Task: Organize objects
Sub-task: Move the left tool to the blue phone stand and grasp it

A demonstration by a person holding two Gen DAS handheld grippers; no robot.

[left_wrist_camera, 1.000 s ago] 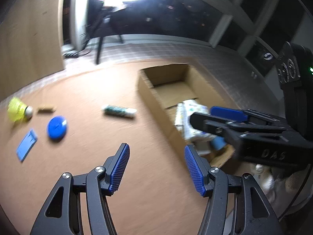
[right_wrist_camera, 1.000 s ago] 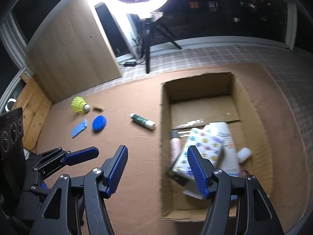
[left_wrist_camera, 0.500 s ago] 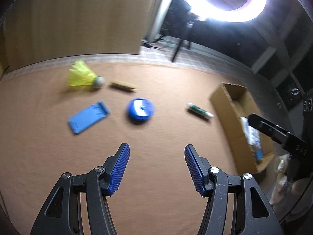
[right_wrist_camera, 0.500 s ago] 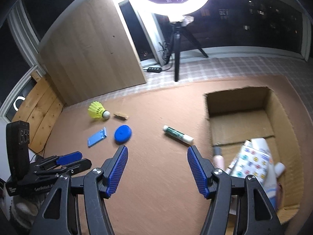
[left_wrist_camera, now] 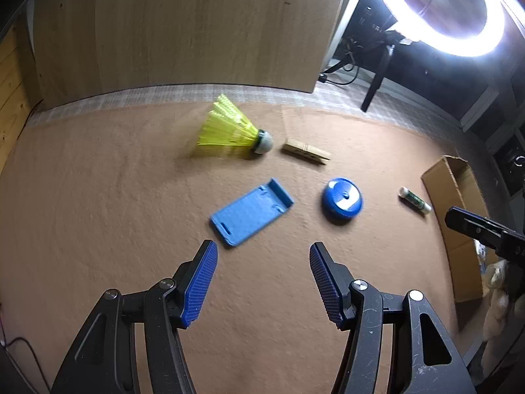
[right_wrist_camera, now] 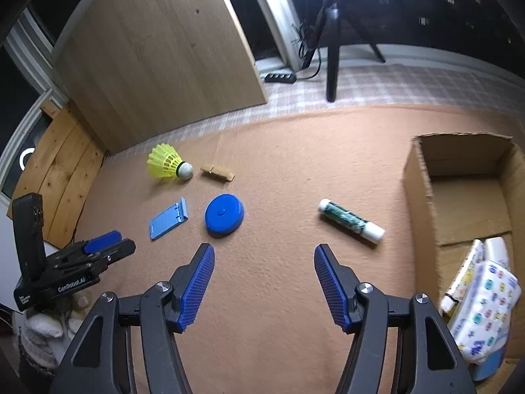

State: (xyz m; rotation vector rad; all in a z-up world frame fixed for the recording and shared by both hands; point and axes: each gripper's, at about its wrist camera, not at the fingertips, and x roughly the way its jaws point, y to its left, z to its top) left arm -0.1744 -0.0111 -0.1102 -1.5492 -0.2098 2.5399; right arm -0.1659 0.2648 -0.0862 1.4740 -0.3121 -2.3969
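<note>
A yellow shuttlecock (left_wrist_camera: pixel 229 131) lies on its side on the brown mat (left_wrist_camera: pixel 98 213). The cardboard box (right_wrist_camera: pixel 423 190) holds patterned packets (right_wrist_camera: pixel 485 302). Both the left gripper (left_wrist_camera: pixel 262 282) and the right gripper (right_wrist_camera: pixel 264 284) are spread, holding nothing.

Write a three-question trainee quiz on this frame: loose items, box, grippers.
1. True or false: the left gripper is shut on the blue phone stand.
2. Which loose item lies nearest the cardboard box? A) yellow shuttlecock B) glue stick C) wooden clothespin
3. Fill in: the blue round case lies between the phone stand and the ____.

Key
1. False: both it and the right gripper are open and empty.
2. B
3. glue stick
</note>
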